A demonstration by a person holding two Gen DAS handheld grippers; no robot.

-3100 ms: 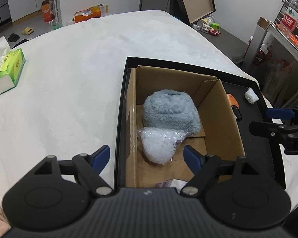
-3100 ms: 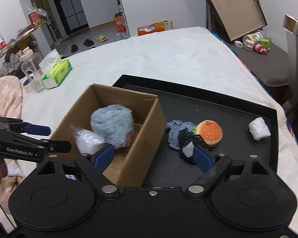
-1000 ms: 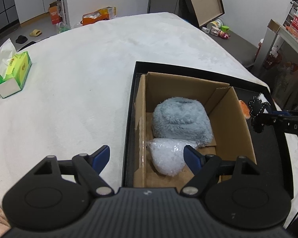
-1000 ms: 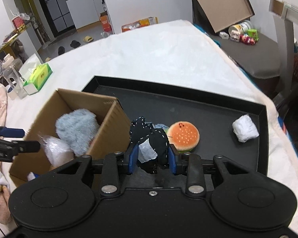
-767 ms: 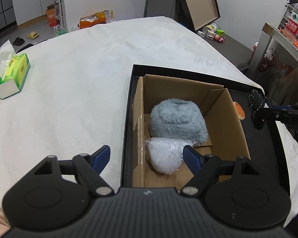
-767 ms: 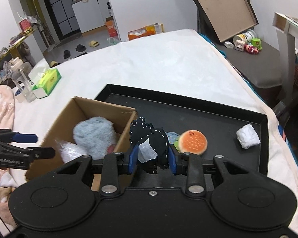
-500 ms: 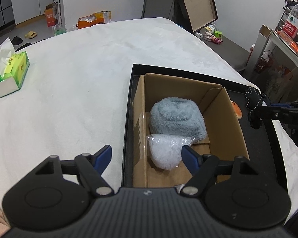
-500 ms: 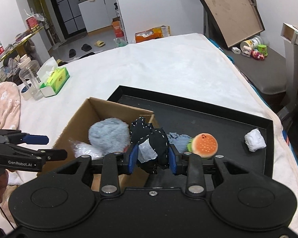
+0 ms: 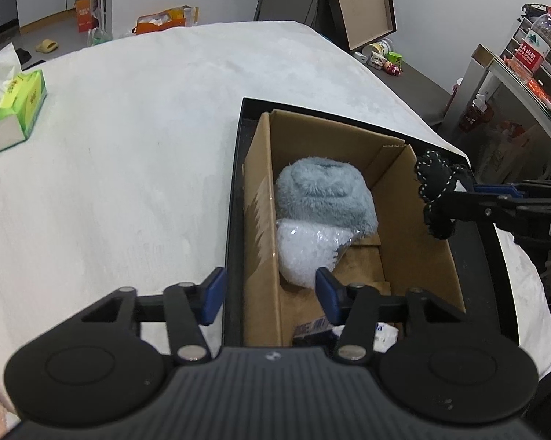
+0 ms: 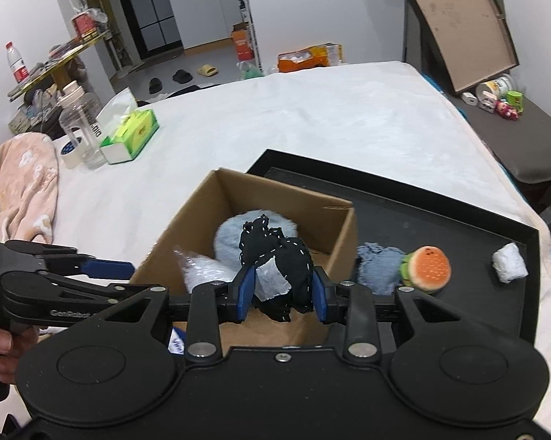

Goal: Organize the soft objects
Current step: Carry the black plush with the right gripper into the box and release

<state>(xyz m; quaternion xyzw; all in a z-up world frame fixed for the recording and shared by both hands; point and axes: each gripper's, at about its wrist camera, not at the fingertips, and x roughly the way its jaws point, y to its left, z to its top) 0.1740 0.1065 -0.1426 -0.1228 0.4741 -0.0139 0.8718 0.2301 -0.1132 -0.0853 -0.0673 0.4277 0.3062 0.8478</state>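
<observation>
The right gripper (image 10: 282,289) pinched a black stitched cloth (image 10: 275,260) over the cardboard box (image 10: 202,216); the left gripper (image 9: 270,295) fingers were closing astride the box's wall, not yet pressing it.

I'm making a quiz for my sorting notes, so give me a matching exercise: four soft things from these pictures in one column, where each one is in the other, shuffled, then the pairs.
Things:
1. black stitched plush
2. fluffy grey-blue plush
3. burger plush
4. white wad

Places:
A. alone by the black tray's right rim
B. inside the cardboard box
C. between the right gripper's fingers
D. on the tray beside a small blue cloth

Pairs: 1-C, 2-B, 3-D, 4-A
</observation>
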